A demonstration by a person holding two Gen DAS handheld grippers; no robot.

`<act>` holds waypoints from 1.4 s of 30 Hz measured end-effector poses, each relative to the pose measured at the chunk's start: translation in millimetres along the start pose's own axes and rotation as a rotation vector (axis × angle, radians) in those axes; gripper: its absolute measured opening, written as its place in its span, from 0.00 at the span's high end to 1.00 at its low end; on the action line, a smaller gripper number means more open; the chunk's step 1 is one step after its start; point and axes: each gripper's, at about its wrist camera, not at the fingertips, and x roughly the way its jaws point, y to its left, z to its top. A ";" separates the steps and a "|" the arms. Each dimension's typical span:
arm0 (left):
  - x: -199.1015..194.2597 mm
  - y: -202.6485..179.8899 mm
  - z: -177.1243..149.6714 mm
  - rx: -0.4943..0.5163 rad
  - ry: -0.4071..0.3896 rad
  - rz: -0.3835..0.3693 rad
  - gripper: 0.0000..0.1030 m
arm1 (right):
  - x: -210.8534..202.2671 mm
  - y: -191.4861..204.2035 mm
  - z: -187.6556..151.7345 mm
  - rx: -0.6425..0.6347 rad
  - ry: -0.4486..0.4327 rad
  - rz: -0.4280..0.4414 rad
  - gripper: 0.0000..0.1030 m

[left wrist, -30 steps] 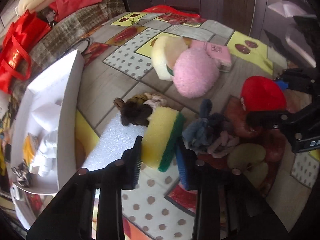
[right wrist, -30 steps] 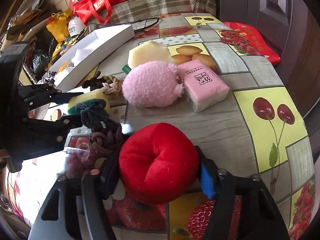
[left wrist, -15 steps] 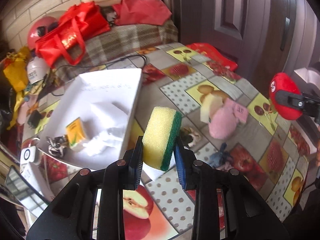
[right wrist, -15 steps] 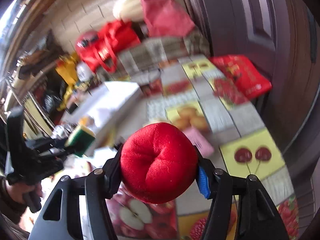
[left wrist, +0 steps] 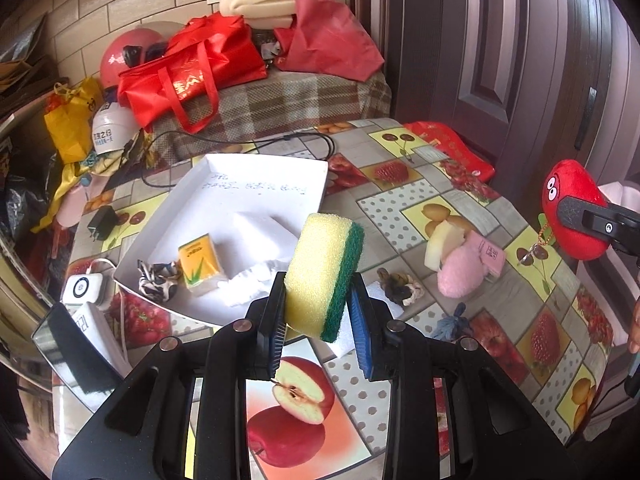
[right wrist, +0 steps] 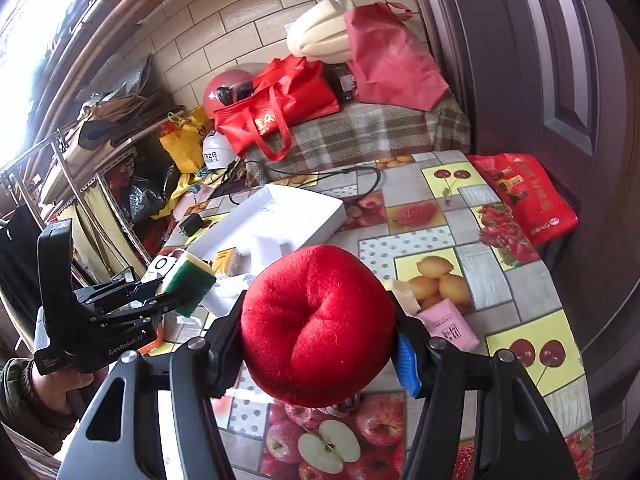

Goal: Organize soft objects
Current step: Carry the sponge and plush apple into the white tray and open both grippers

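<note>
My left gripper (left wrist: 320,332) is shut on a yellow-and-green sponge (left wrist: 324,276) and holds it high above the table, in front of the white tray (left wrist: 256,192). My right gripper (right wrist: 320,344) is shut on a red plush toy (right wrist: 316,324), also lifted; the toy shows at the right of the left wrist view (left wrist: 572,208). The left gripper with the sponge (right wrist: 186,280) shows at the left of the right wrist view. On the table lie a pink fluffy ball (left wrist: 460,278), a pale sponge (left wrist: 438,240), a pink tissue pack (left wrist: 490,252), a braided brown knot (left wrist: 400,284) and a blue scrunchie (left wrist: 456,324).
The tray holds a yellow tissue pack (left wrist: 200,264), a zebra scrunchie (left wrist: 156,280) and white foam pieces. A white foam sheet lies under the sponge. A mirror (left wrist: 68,352), charger and cable lie at the table's left. Red bags (left wrist: 192,76) sit on a plaid-covered surface behind. A door stands at the right.
Both grippers have risen from the table, the left lifting the sponge and the right lifting the red plush. The views now look down on the whole table.
</note>
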 end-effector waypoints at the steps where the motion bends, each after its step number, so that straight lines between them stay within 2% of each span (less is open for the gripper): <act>1: -1.5 2.5 0.1 -0.006 -0.002 0.002 0.73 | -0.8 1.4 0.3 -0.004 -0.002 0.002 0.40; 12: -10.3 18.9 -3.7 -0.053 -0.012 0.026 0.73 | 4.4 9.8 2.6 -0.023 0.012 0.022 0.40; 17: -15.7 32.1 2.0 -0.084 -0.033 0.048 0.73 | 10.1 17.8 16.7 -0.041 -0.004 0.043 0.40; 24: -29.1 76.2 21.3 -0.195 -0.083 0.101 0.73 | 19.7 31.7 41.0 -0.080 -0.038 0.069 0.40; 28: -26.3 97.4 34.3 -0.230 -0.091 0.137 0.73 | 33.8 36.1 56.1 -0.076 -0.028 0.079 0.40; 35: 5.2 118.5 81.2 -0.262 -0.077 0.145 0.73 | 64.9 45.2 89.4 -0.076 -0.005 0.129 0.40; 39: 36.1 119.5 103.1 -0.243 -0.043 0.165 0.72 | 107.4 47.4 113.7 -0.030 0.056 0.168 0.40; 42: 66.0 119.7 104.4 -0.225 0.005 0.192 0.72 | 151.7 45.2 115.8 0.025 0.131 0.180 0.39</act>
